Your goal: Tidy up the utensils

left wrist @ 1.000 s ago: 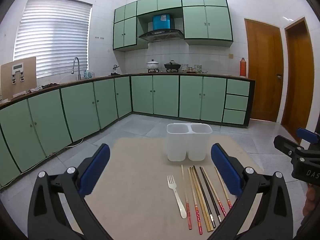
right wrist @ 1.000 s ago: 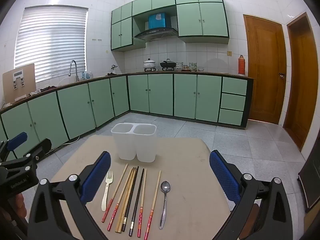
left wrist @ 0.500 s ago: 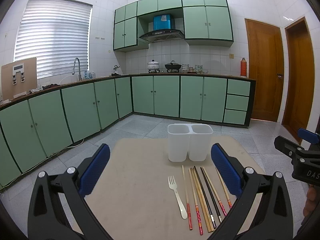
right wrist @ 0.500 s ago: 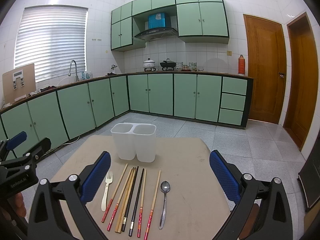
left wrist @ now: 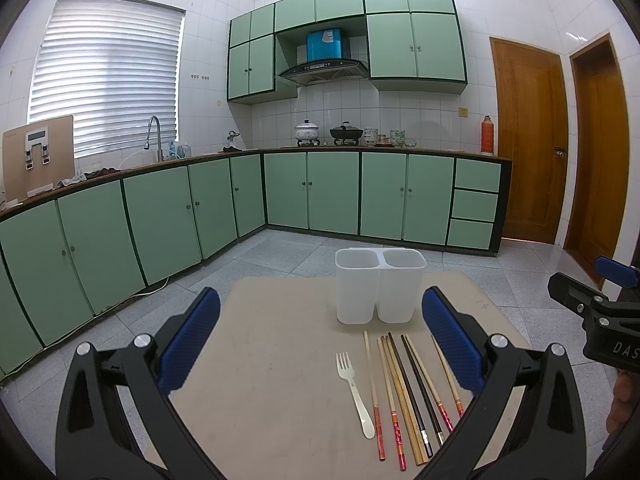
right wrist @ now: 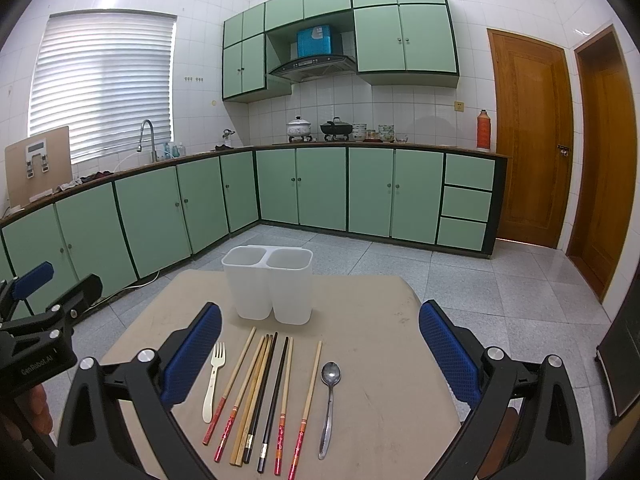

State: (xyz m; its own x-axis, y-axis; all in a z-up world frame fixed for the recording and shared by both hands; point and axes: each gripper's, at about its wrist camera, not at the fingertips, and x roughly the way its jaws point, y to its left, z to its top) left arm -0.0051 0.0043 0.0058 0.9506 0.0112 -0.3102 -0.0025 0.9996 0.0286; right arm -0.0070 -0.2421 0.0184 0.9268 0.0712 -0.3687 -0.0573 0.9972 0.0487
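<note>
A white two-compartment utensil holder stands upright near the far side of a beige table. In front of it lie a cream fork, several chopsticks in a row, and a metal spoon. My left gripper is open and empty, above the table's near left. My right gripper is open and empty, above the utensils. Each gripper shows at the edge of the other's view.
Green kitchen cabinets run along the back and left walls with a sink and pots on the counter. Two wooden doors stand at the right. Grey tiled floor surrounds the table.
Both views have shifted only slightly; the left gripper has drifted a little. Nothing on the table has moved.
</note>
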